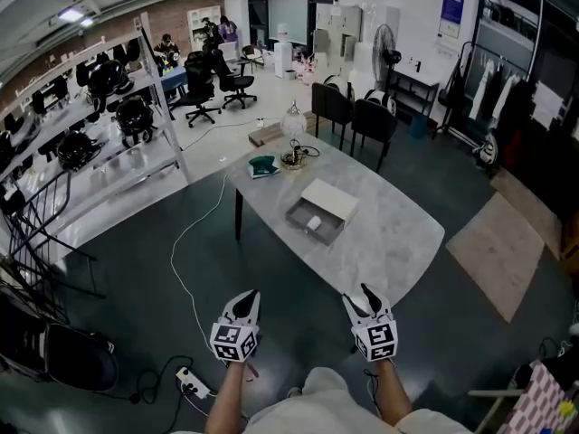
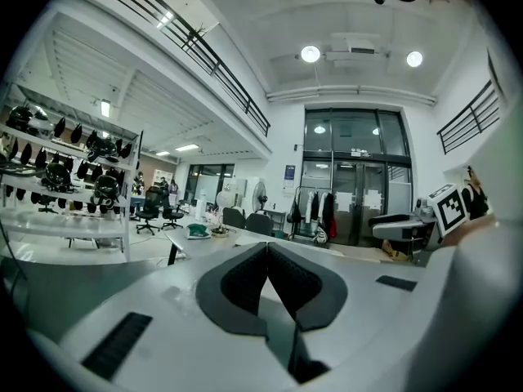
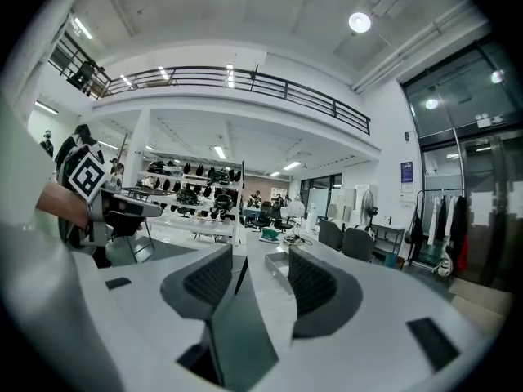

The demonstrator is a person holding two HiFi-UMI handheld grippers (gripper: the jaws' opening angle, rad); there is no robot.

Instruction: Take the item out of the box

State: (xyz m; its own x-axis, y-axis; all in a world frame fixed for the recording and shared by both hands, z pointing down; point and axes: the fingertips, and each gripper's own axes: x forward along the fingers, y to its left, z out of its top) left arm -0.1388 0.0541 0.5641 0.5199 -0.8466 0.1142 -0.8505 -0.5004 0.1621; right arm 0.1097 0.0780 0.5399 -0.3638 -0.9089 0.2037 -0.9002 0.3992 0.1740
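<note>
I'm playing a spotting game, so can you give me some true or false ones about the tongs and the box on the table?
1. The left tongs are closed on nothing. True.
2. The right tongs hold the small white thing. False: they are open and empty, and the white thing lies in the box.
3. The box is open. True.
4. Both tongs touch the table. False: they hang short of it, above the dark floor.
</note>
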